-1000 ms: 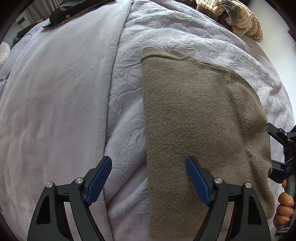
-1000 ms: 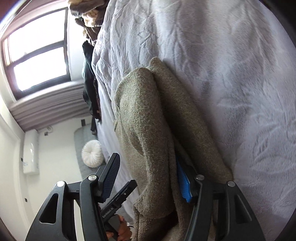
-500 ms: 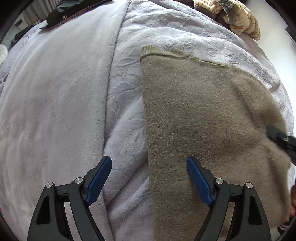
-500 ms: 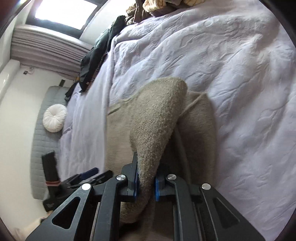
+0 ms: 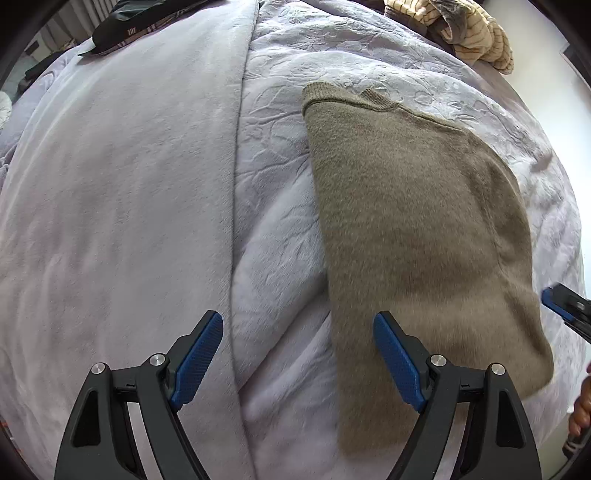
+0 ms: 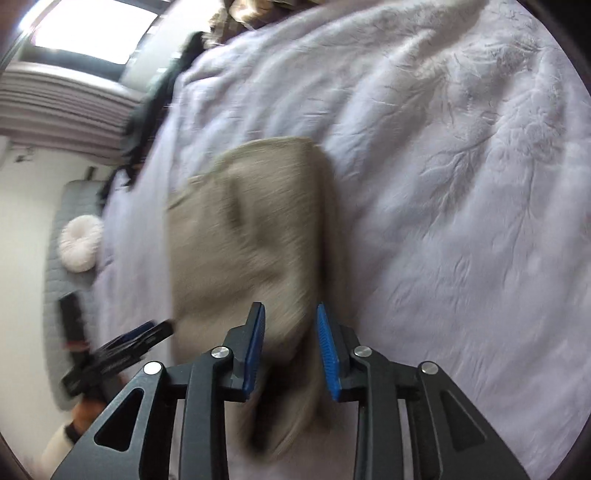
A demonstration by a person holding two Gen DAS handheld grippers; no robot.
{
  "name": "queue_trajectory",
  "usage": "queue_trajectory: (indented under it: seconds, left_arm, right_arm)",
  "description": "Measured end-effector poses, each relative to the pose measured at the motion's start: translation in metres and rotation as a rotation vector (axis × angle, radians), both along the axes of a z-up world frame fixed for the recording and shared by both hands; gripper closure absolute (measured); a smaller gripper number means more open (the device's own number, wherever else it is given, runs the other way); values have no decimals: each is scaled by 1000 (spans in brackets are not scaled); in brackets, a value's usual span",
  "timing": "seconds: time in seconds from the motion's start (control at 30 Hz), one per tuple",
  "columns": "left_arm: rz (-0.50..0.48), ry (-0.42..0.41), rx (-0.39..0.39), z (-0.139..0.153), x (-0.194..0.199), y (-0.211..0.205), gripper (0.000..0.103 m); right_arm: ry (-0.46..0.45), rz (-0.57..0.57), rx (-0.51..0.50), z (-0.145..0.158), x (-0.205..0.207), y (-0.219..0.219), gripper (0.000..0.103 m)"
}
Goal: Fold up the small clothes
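An olive-brown knit garment (image 5: 413, 236) lies folded lengthwise on the lavender bedspread (image 5: 122, 206). My left gripper (image 5: 299, 358) hangs over its near left edge, jaws wide open and empty; one fingertip (image 5: 395, 358) is above the knit, the other above the bedspread. At the right edge of this view, the right gripper's blue pad (image 5: 557, 301) pokes in beside the garment. The right wrist view is motion-blurred. There my right gripper (image 6: 291, 350) is opening, with the garment (image 6: 251, 236) showing in the gap but not pinched by the pads. The left gripper (image 6: 122, 347) shows at lower left.
A pile of striped beige clothes (image 5: 465, 33) and dark clothes (image 5: 125, 26) lie at the far end of the bed. A thicker blanket fold (image 5: 236, 184) runs left of the garment. A round white cushion (image 6: 81, 243) sits on a grey mat beside the bed.
Half a second ago my right gripper was shut on a lifted fold of the garment. Now its jaws have parted, and the fold lies flat on the garment. The left gripper barely shifted.
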State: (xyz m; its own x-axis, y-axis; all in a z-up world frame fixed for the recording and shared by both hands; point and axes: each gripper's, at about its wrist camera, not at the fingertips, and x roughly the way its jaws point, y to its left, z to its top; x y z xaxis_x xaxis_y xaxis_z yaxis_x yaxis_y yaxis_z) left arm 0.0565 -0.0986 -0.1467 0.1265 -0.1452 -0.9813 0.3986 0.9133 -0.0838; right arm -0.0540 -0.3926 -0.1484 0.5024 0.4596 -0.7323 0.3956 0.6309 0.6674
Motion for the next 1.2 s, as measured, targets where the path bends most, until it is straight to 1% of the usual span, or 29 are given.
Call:
queue_trajectory:
  seconds: [0.03, 0.1, 0.17, 0.2, 0.23, 0.3, 0.4, 0.43, 0.47, 0.5, 0.6, 0.7, 0.77, 0.8, 0.87, 0.9, 1.0, 1.07, 1.13, 1.2]
  left_arm:
    - [-4, 6, -11, 2, -3, 3, 18]
    - [-16, 28, -39, 4, -8, 5, 18]
    - [-37, 42, -43, 1, -16, 3, 18]
    - [-46, 47, -30, -1, -20, -2, 18]
    - [-58, 57, -10, -7, -24, -5, 18]
    - [-69, 71, 1, -19, -31, -9, 18]
    - [-42, 125, -1, -38, -39, -3, 18]
    - [-36, 131, -5, -41, -41, -1, 12]
    - [-26, 131, 11, -44, -45, 3, 7]
    - [-23, 130, 16, -45, -47, 5, 7]
    - [-21, 137, 16, -44, -53, 13, 7]
    - [-30, 126, 35, -41, -59, 12, 7]
    - [-30, 120, 49, -39, -60, 10, 7]
    - [-29, 118, 53, -38, -61, 8, 7]
    - [-25, 116, 62, -35, -62, 7, 7]
    - [-24, 116, 66, -34, -62, 7, 7]
    - [-19, 114, 83, -31, -66, 5, 7]
    - [-13, 112, 92, -28, -65, 2, 7]
    - [-11, 109, 102, -25, -66, -3, 7]
    - [-12, 108, 107, -20, -67, -5, 7]
  right_arm:
    - [-19, 15, 18, 5, -4, 6, 62]
    - [-22, 54, 47, 9, -12, 17, 62]
    - [-3, 98, 30, 7, -13, 29, 65]
    - [23, 127, -16, 4, -14, 37, 82]
    - [49, 143, -49, 0, -12, 43, 92]
    - [115, 142, -102, -19, -18, 47, 93]
    - [188, 75, -76, -43, -33, 37, 94]
    - [194, 50, -60, -49, -38, 33, 94]
    - [194, 38, -50, -52, -42, 30, 93]
    - [195, 31, -44, -53, -46, 27, 93]
    - [201, 27, -54, -50, -50, 27, 90]
    - [221, 4, -65, -45, -48, 25, 90]
    - [227, -24, -98, -36, -48, 24, 90]
    - [222, -36, -133, -27, -49, 22, 90]
    - [190, -35, -193, -7, -46, 28, 90]
    - [150, -24, -214, 4, -43, 30, 90]
    - [75, 36, -213, 19, -27, 39, 90]
    - [66, 73, -203, 16, -15, 47, 90]
    - [91, 112, -198, 5, 1, 58, 90]
    - [130, 124, -198, -12, 10, 60, 90]
